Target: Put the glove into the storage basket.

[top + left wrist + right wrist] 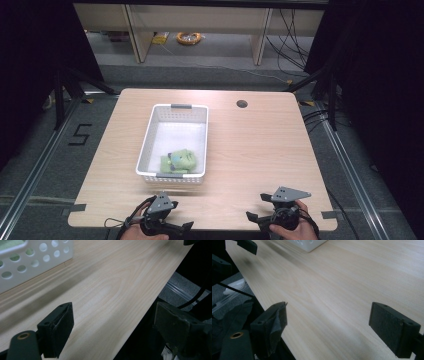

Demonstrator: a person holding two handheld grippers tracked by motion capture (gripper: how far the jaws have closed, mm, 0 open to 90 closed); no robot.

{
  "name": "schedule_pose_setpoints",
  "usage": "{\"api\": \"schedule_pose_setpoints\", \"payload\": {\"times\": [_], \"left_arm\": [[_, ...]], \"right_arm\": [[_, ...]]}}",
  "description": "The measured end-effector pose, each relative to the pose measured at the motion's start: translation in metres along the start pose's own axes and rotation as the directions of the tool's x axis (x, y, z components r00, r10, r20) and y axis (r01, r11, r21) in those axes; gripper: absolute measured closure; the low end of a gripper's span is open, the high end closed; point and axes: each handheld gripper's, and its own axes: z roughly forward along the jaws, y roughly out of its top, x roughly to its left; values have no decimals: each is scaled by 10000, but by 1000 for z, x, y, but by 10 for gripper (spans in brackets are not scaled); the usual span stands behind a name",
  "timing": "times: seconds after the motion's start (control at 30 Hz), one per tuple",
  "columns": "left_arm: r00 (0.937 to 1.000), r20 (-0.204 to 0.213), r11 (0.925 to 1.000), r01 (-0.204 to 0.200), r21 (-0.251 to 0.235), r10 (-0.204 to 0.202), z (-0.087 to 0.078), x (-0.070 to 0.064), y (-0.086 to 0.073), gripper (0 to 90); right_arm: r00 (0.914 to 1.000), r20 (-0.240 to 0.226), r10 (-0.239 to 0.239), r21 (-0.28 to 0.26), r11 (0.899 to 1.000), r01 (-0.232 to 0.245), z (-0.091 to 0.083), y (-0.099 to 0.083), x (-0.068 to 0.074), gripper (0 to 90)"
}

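I've got both tools spread wide and empty, left tool (pixel 189 226) and right tool (pixel 251 216) at the table's (pixel 250 150) six o'clock edge. Green cloth (pixel 179 161) lies in the white basket (pixel 150 135), near end: looks soft, light; I'd pinch a raised fold.

A basket (pixel 175 125) sits left of centre on the worktop (pixel 250 150) with cloth (pixel 178 161) in its near end, a hole (pixel 242 104) behind to its right, both grippers at the near edge.
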Motion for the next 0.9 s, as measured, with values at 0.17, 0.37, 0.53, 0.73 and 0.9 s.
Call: {"api": "schedule_pose_setpoints", "payload": {"times": [0.17, 0.37, 0.53, 0.73, 0.9], "left_arm": [[9999, -166, 9996, 33, 296, -28, 2, -2, -4, 155], [9998, -172, 9998, -61, 193, 64, 3, -3, -4, 155], [9997, -245, 9990, 7, 445, 4, 4, -1, -5, 155], [9992, -399, 9989, -42, 462, 60, 5, -1, -5, 155], [9997, -237, 9992, -91, 377, 100, 3, 0, -4, 155]], "right_arm": [[10000, -65, -46, 117, 9999, 47, 1, -4, 3, 159], [9995, -91, -297, 235, 9993, 299, 3, -6, 3, 160], [9993, -302, -220, 332, 9992, 230, 3, -5, 3, 160], [9995, 76, -293, 234, 9993, 291, 3, -6, 2, 160], [9996, 23, -288, 271, 9992, 288, 4, -6, 1, 160]]}}
